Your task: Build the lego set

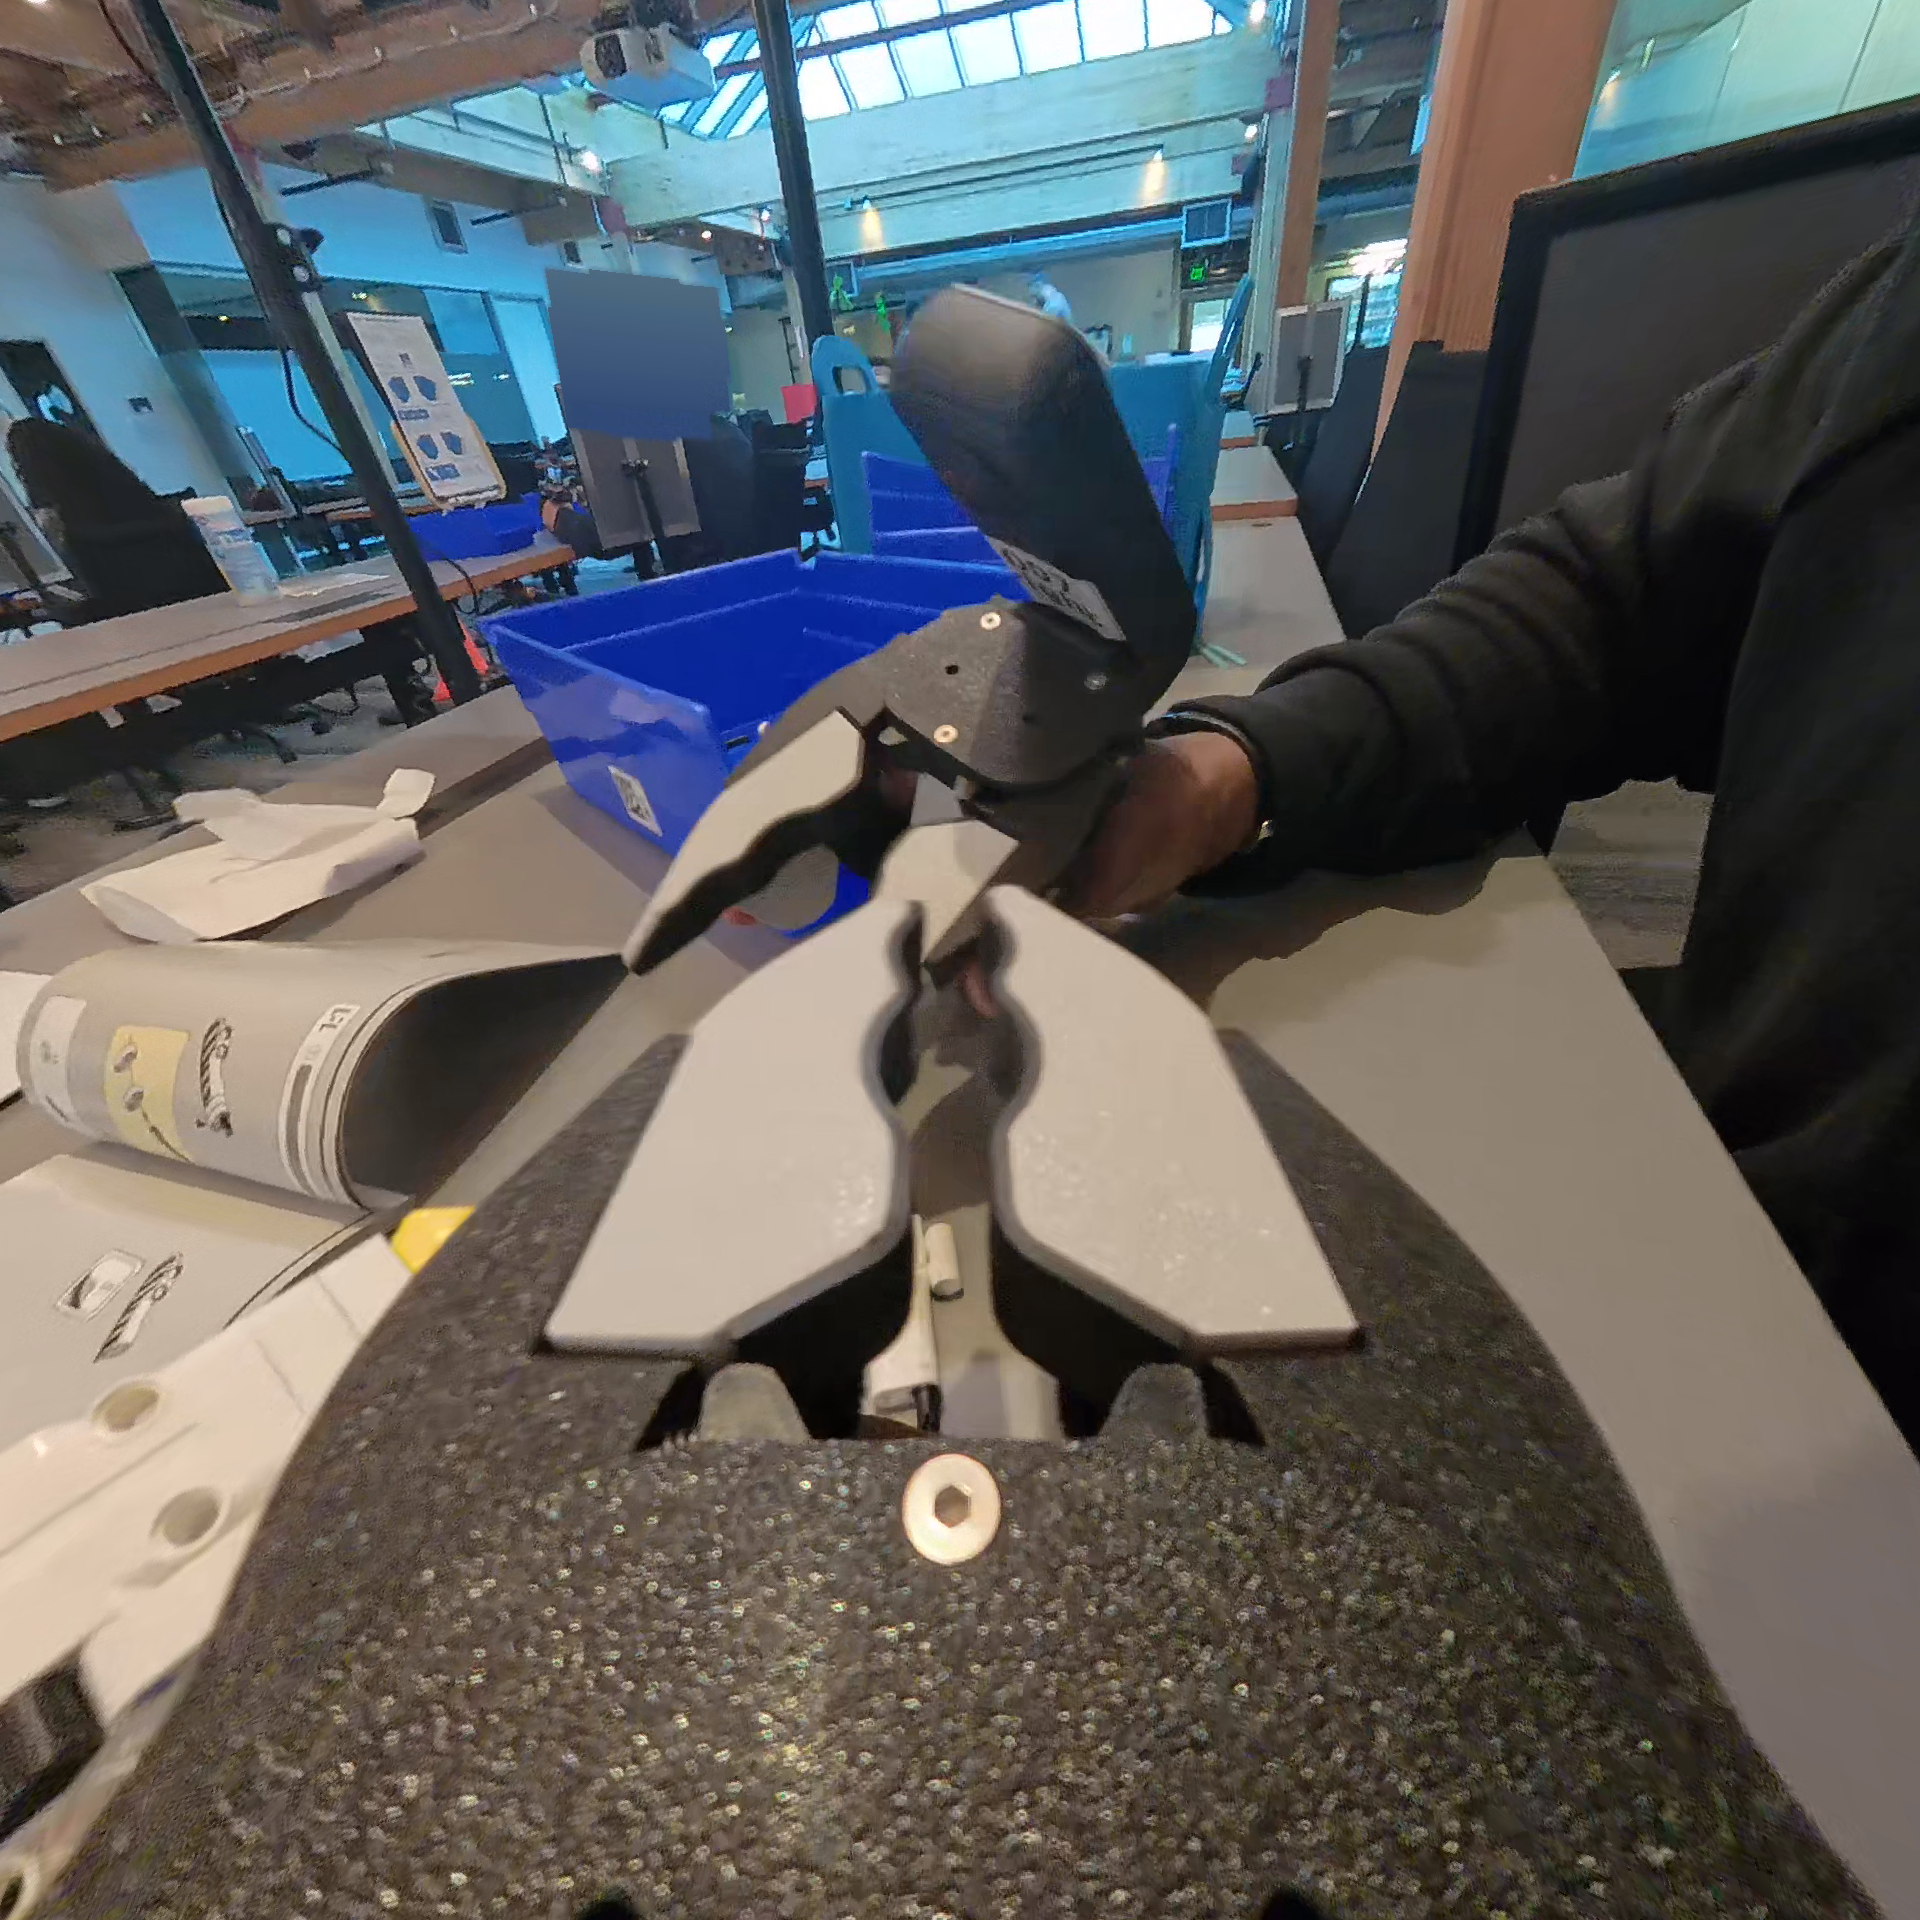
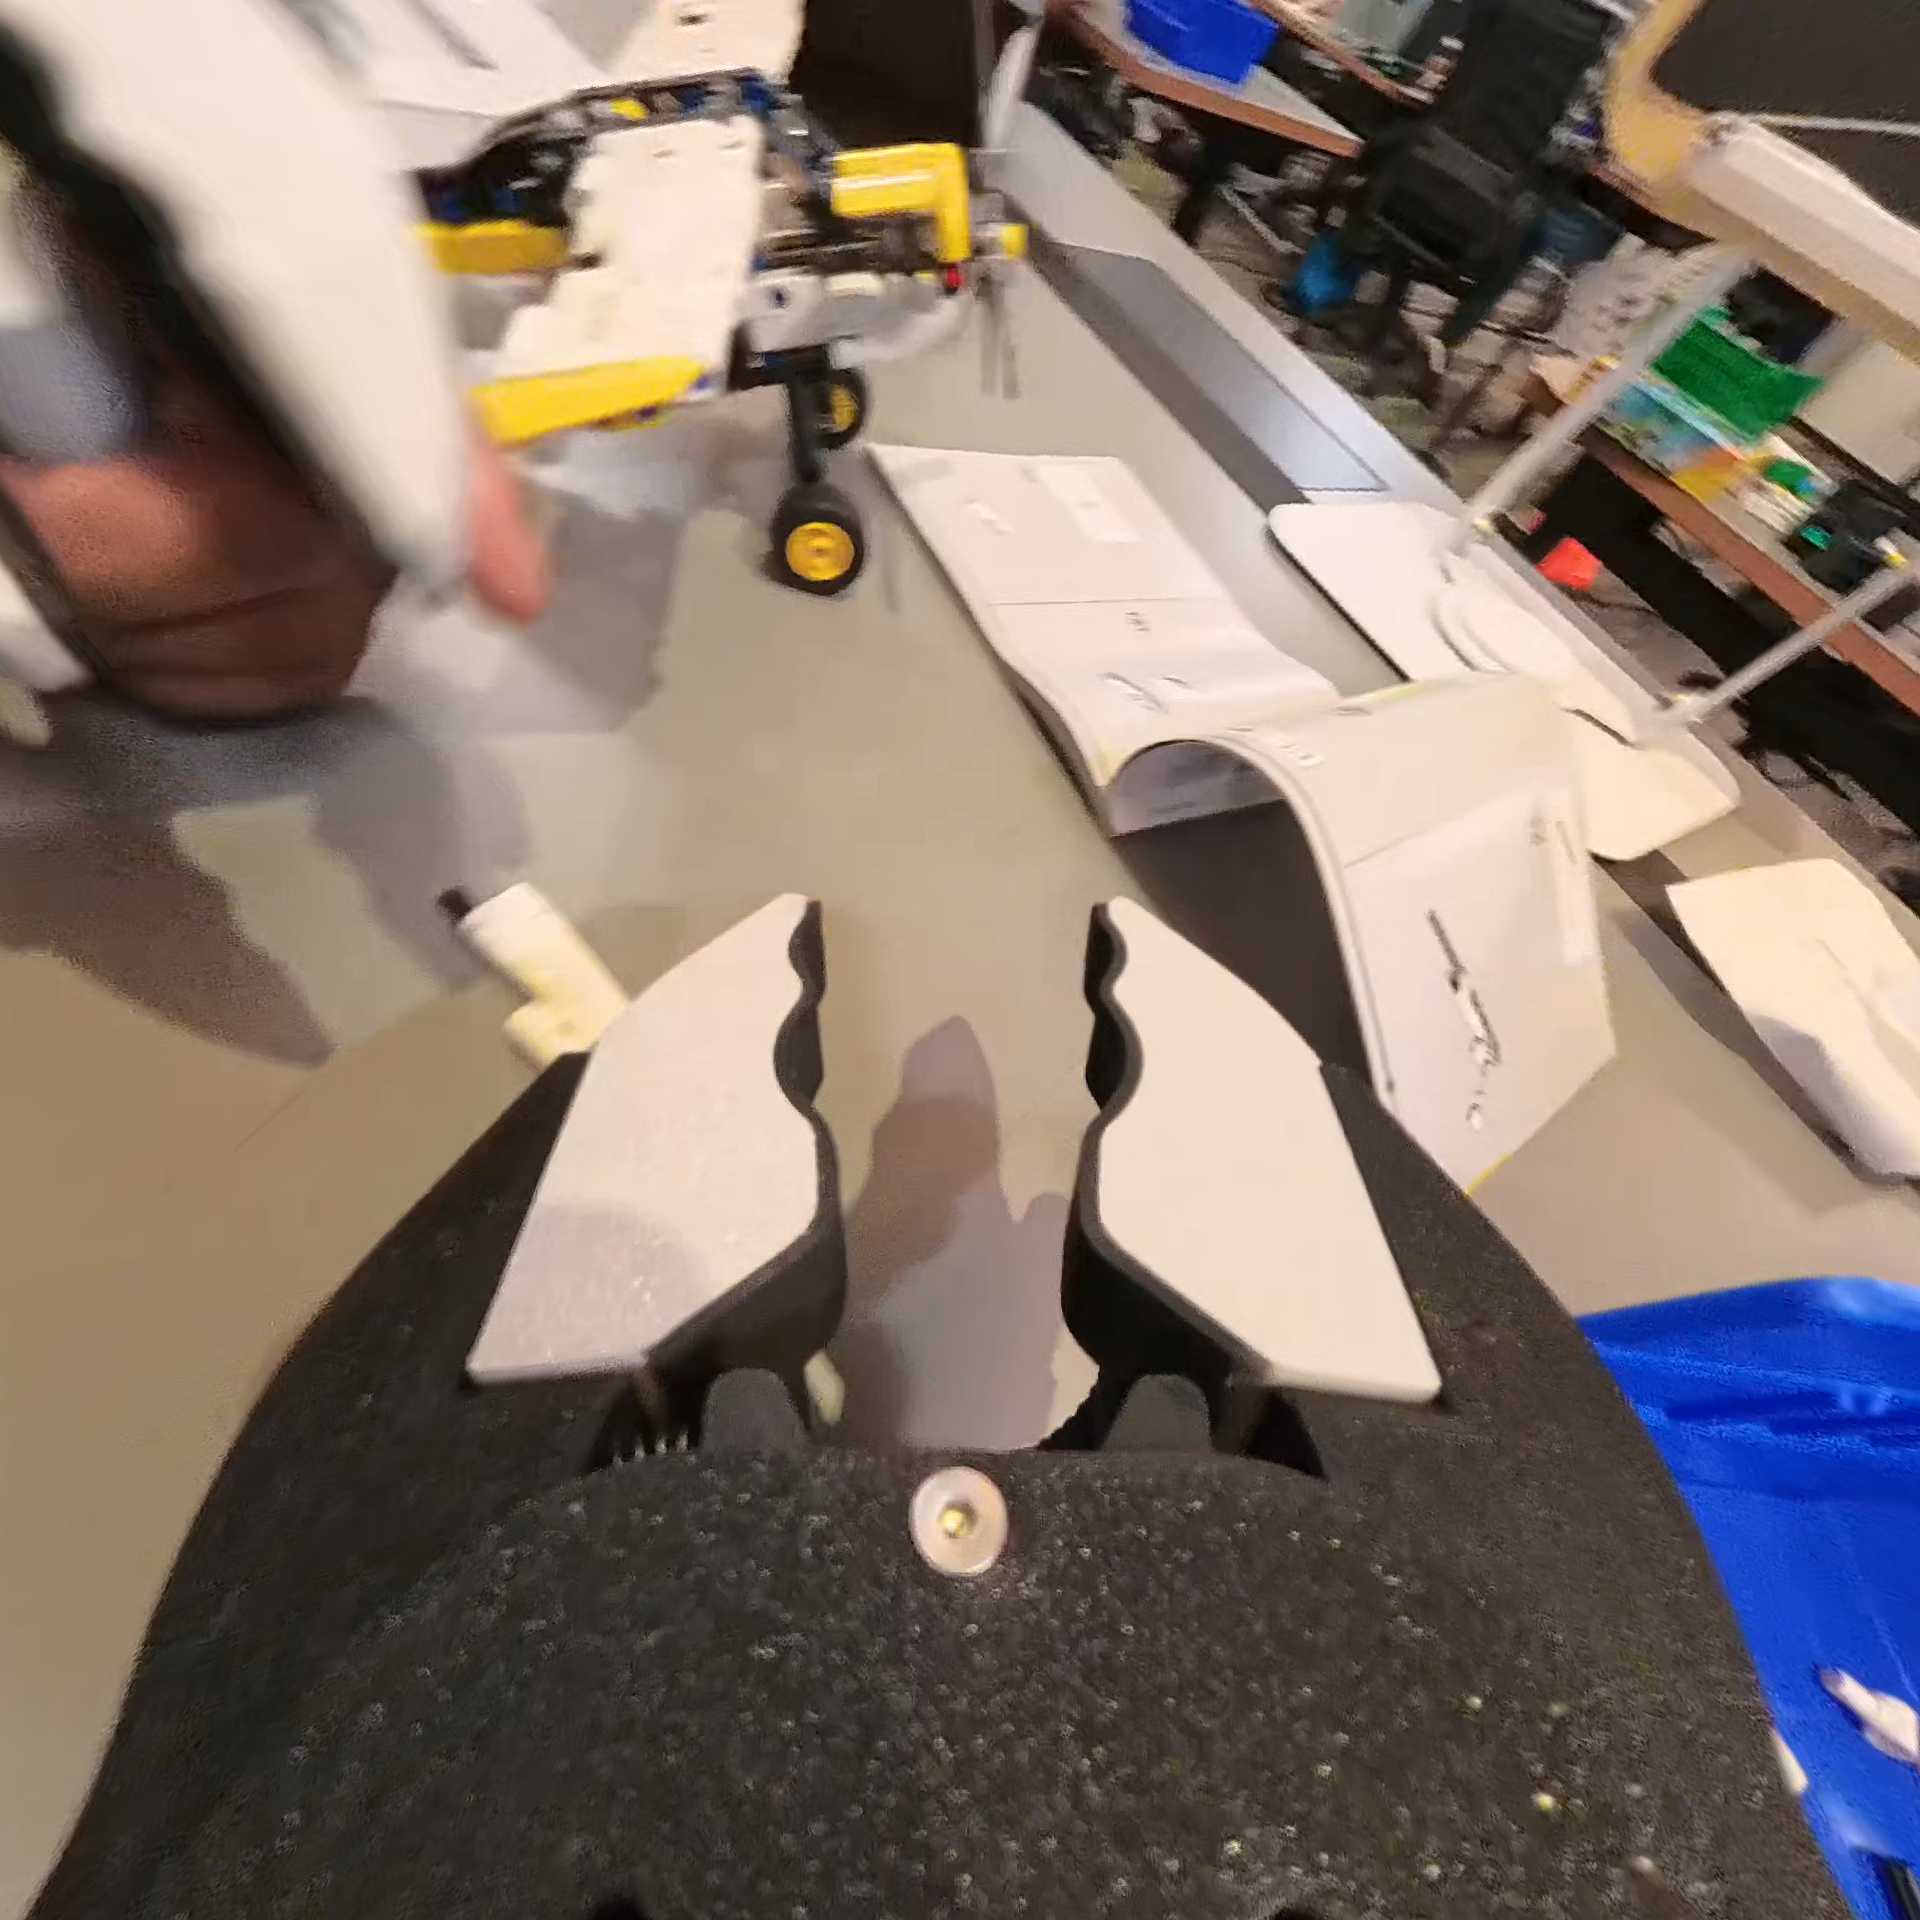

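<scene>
Far left in the left wrist view, an open booklet (image 1: 208, 1070) lies curled on the grey table (image 1: 1455, 1143), with crumpled white paper (image 1: 270, 842) behind it and a white studded model part (image 1: 156, 1455) at the near edge. Next comes a blue bin (image 1: 665, 675). In front of the bin the right gripper (image 1: 790, 945) points down and to the left, its 2 fingers spread wide with nothing between them. Its lower fingertip reaches just in front of the left gripper (image 1: 951, 935). The left gripper's jaws are drawn nearly together on a small pinkish piece (image 1: 977, 987) that shows in the narrow slot at the tips. A hand (image 1: 1164, 821) in a black sleeve (image 1: 1558, 675) grips the right tool's handle.

In the right wrist view, a blurred hand (image 2: 187, 582) fills the upper left. A short white tube piece (image 2: 530, 956) lies on the table just left of the right gripper's left finger. Behind it stands a white and yellow brick model (image 2: 675, 239) on a yellow-hubbed wheel (image 2: 818, 540). The right gripper (image 2: 951, 935) has its jaws well apart over bare tabletop. To the right lie the booklet (image 2: 1351, 831) and the bin's corner (image 2: 1766, 1507).
</scene>
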`<state>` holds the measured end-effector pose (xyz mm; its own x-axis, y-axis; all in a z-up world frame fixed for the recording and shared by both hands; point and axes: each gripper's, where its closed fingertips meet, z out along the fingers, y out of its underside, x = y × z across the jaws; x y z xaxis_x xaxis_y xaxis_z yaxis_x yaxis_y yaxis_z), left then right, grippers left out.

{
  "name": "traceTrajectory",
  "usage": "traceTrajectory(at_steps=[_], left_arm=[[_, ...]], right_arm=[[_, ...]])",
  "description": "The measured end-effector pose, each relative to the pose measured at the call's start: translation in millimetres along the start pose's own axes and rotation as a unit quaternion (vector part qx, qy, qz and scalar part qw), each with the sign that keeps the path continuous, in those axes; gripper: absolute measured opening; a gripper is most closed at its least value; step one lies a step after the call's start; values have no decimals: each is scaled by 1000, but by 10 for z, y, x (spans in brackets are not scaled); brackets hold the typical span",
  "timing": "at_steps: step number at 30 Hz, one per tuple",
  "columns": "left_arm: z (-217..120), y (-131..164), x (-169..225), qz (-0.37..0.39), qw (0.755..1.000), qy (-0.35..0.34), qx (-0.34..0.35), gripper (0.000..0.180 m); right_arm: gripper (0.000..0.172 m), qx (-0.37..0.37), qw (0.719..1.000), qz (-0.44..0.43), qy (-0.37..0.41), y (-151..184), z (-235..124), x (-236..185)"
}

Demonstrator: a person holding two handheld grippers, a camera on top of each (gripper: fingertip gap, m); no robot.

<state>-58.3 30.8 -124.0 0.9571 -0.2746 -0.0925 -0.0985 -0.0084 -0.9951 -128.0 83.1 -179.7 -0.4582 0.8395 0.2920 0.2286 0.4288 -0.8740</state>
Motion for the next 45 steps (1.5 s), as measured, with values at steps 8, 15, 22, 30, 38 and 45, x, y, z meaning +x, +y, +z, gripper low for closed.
traceTrajectory(at_steps=[8,15,22,30,38,45], left_arm=[[-62,71,8,27,999,-28,-14,24],[-136,15,45,43,999,-33,-3,25],[-175,-6,27,2,1000,-25,8,25],[-228,-136,3,-5,999,-31,26,24],[-565,-669,-462,1,992,-111,57,25],[-588,-564,-1167,5,972,-182,-146,27]], right_arm=[[60,-44,990,32,132,-35,481,471],[60,-94,980,29,171,18,726,660],[59,-122,976,-9,182,12,794,628],[57,-136,968,-74,196,-69,820,556],[56,-132,972,-68,180,-106,830,519],[56,-135,974,-77,164,-142,872,433]])
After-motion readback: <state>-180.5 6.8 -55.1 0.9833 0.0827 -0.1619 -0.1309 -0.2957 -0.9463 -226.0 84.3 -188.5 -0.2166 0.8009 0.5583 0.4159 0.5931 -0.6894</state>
